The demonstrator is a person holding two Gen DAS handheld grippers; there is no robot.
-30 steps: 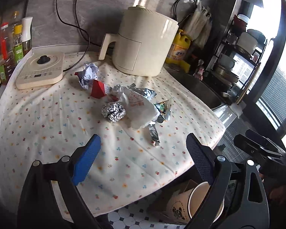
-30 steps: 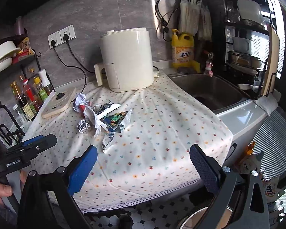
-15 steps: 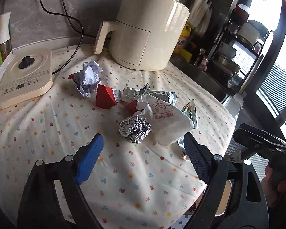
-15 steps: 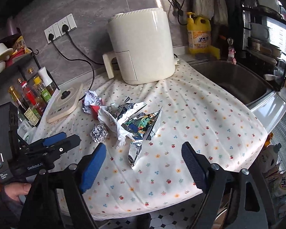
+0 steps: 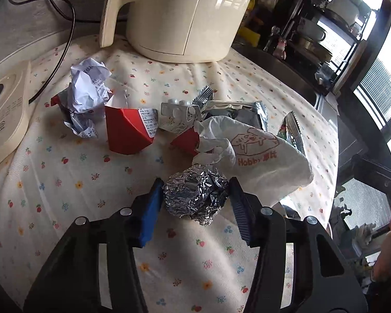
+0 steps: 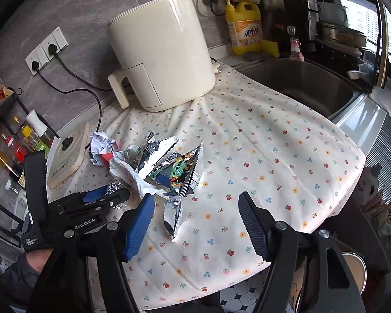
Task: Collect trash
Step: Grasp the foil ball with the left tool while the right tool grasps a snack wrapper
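A crumpled foil ball [image 5: 195, 194] lies on the flowered cloth [image 5: 65, 187]. My left gripper [image 5: 194, 195] has closed in around it, both pads touching or nearly touching its sides; it also shows in the right wrist view [image 6: 105, 195]. Behind the ball lie a white paper bag [image 5: 258, 154], red cartons [image 5: 127, 130], crumpled paper [image 5: 87, 88] and silver snack wrappers [image 5: 237, 112]. My right gripper [image 6: 195, 221] is open and empty, just above the cloth near a foil wrapper [image 6: 173, 215] and a colourful wrapper [image 6: 177, 172].
A cream air fryer [image 6: 161, 60] stands at the back. A flat cream appliance [image 6: 65, 156] lies at left, with bottles [image 6: 15, 151] beyond. A sink [image 6: 299, 83] lies at right. A paper cup [image 6: 354, 271] sits below the table's front edge.
My left gripper has moved forward and down to the foil ball and narrowed around it. My right gripper has moved closer to the wrappers, still open.
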